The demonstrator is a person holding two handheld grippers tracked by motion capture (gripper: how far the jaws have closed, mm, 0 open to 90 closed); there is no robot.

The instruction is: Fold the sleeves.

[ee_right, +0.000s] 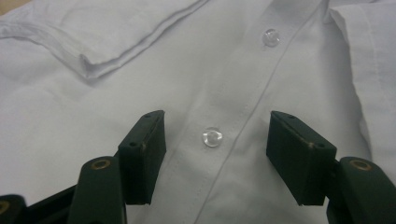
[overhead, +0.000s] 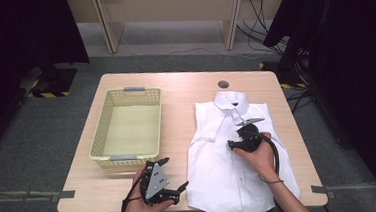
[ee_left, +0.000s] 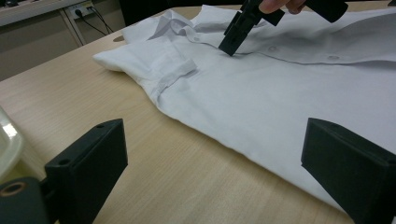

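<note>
Shirt (overhead: 230, 158) flat under open right gripper (ee_right: 215, 140), buttons up

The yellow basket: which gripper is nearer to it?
The left gripper, open, just beyond the near edge of the yellow basket. The right gripper, open, is farther away, over the white shirt.

Smooth white cloth shirt (overhead: 229, 153) (glossy clear buttons (ee_right: 212, 137)), matt pale wood table (overhead: 179, 86), perforated plastic basket (overhead: 107, 114)

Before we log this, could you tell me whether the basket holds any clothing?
No, the basket is empty; the white shirt lies on the table beside it.
</note>
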